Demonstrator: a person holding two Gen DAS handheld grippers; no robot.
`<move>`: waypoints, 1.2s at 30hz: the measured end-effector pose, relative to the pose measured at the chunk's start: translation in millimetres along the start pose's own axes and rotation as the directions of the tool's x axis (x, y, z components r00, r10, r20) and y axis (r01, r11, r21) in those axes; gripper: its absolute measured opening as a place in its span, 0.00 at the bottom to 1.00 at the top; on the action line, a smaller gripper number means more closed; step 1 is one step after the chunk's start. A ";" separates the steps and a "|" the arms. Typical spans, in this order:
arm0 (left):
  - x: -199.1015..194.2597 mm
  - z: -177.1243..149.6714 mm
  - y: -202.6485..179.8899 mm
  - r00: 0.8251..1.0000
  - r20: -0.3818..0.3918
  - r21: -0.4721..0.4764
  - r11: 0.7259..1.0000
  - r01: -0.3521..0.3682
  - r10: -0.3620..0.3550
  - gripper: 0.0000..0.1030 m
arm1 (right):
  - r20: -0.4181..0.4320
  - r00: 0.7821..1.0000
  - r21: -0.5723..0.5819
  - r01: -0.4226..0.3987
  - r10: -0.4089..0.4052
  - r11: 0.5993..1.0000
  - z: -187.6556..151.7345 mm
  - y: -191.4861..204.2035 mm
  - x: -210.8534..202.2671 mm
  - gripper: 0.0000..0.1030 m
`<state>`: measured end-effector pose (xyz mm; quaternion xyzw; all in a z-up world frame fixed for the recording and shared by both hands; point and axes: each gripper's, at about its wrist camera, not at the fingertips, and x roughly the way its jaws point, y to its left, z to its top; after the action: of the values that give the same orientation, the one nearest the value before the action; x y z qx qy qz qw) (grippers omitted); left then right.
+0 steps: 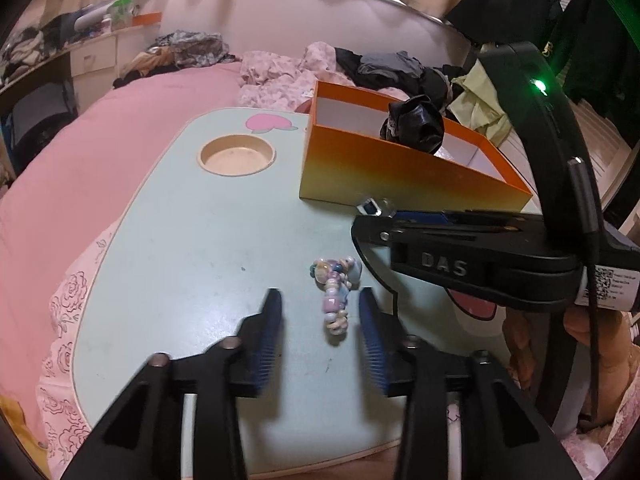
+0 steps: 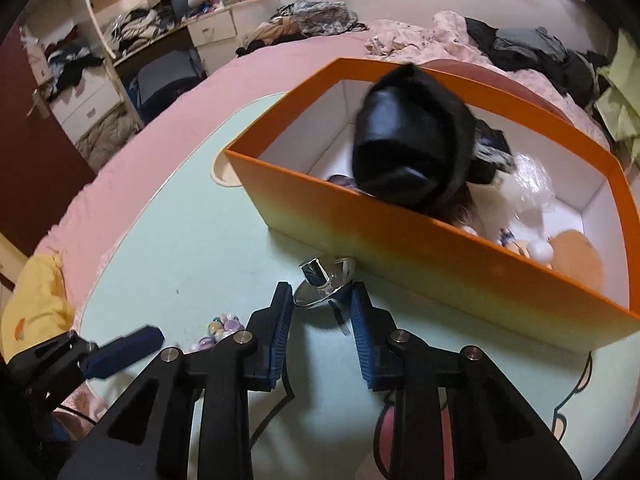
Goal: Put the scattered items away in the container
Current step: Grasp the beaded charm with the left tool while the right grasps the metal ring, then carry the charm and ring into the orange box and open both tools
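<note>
Bead bracelet [image 1: 335, 294] lies on the pale green surface [image 1: 192, 248], btwn the spread fingers of the left claw [image 1: 320, 300], not touching either pad. Silver ring w/ dark stone [image 2: 325, 282] sits on the surface just beside the orange box [image 2: 400, 236] front wall; right claw [image 2: 322, 294] is spread around it, fingertips at both sides, contact can't be told.

Surface is a small lap table on a pink bed [image 1: 100, 152]: round cup recess [image 1: 237, 155] at far left, pink cartoon print [image 1: 267, 123] near the far edge. Room is cluttered: clothes heaped at the bed's far end [image 1: 384, 66], white drawers [image 2: 212, 30] and shelves w/ more clothes at left, cream curtain behind.

Box has white inside; holds a black scrunchie-like bundle [image 2: 412, 148] sticking above the rim, plus clear plastic, a white ball, a tan round item, other small bits too blurred to ID.
</note>
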<state>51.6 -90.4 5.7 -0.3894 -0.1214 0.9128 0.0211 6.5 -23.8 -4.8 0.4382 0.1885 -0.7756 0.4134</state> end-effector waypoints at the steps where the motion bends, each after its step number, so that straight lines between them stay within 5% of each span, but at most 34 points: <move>1: 1.4 0.5 -0.8 1.000 -0.003 0.004 1.000 -0.001 0.001 0.47 | 0.005 1.000 0.013 -0.010 0.010 1.000 -1.7 -3.8 -2.9 0.30; 9: 18.5 9.7 -10.1 0.999 -0.033 0.065 0.998 -0.027 0.029 0.46 | 0.085 0.995 0.074 -0.049 0.043 0.996 -28.1 -24.2 -50.2 0.30; 12: 24.4 11.3 -14.5 0.998 -0.054 0.087 0.996 -0.025 0.030 0.32 | 0.114 0.993 0.105 -0.043 0.031 0.994 -39.4 -33.6 -64.8 0.30; 14: 27.5 11.2 -17.3 0.997 -0.061 0.107 0.994 -0.029 0.036 0.12 | 0.129 0.992 0.116 -0.026 0.011 0.993 -41.9 -37.7 -70.7 0.30; 25: -5.9 21.7 -17.2 0.999 0.020 0.074 0.997 0.030 -0.032 0.12 | 0.192 0.981 0.138 -0.005 -0.022 0.990 -45.2 -50.6 -96.3 0.30; 32: -29.6 57.4 -33.8 0.992 0.108 0.109 0.993 0.054 -0.066 0.12 | 0.263 0.963 0.141 0.030 -0.066 0.990 -24.0 -62.0 -121.0 0.30; 36: -15.0 82.4 -55.0 0.991 0.087 0.149 0.985 0.092 -0.105 0.12 | 0.282 0.952 0.162 0.077 -0.121 0.984 -3.3 -75.4 -125.0 0.30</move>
<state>0.0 -56.0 84.4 -0.3366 -0.0747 0.9345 0.0887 -18.3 82.1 92.5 0.3391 0.0891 -0.8633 0.3632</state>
